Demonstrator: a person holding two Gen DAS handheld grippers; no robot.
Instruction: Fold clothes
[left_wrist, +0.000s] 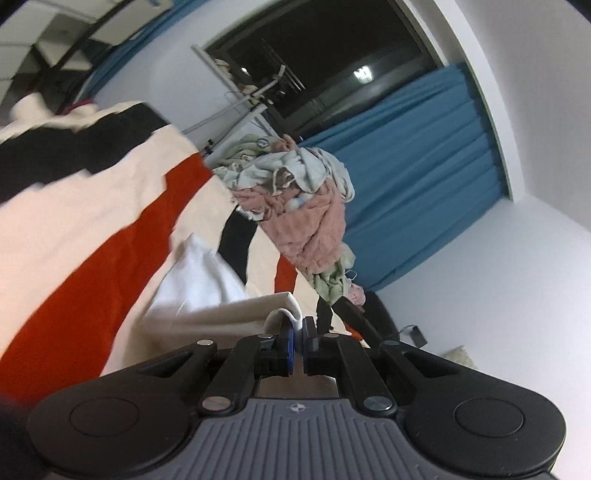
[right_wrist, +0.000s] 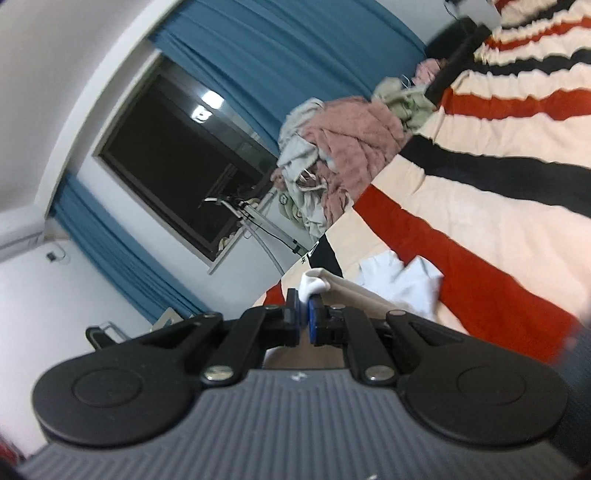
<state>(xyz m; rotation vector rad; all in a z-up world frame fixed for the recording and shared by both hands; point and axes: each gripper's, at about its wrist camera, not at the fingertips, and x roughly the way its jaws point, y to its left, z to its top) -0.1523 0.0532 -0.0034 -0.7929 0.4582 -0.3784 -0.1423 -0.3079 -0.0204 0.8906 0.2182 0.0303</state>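
Two tilted fisheye views over a bed. Left hand-held gripper, black with blue pads, jaws together and clamped on a rounded white fold of a cream and white cloth garment. Right hand-held gripper, same make, jaws likewise pinched on a white corner of that garment.

Garment stretched between the two grips, just above a bed cover of cream fabric with broad red and black stripes, its white part trailing onto the cover. Whether the cream part touches the cover: cannot tell.

Farther along the bed, a heap of unfolded clothes: a fluffy pink piece in the middle, pale grey-white pieces above, pale green ones at the edges. Same heap in the right view, against the far edge of the cover.

Behind the heap, a dark window reflecting ceiling lights, flanked by pleated blue curtains, set in a white wall. In front of the window, a metal stand of thin pale tubes. Edges of both views blurred.
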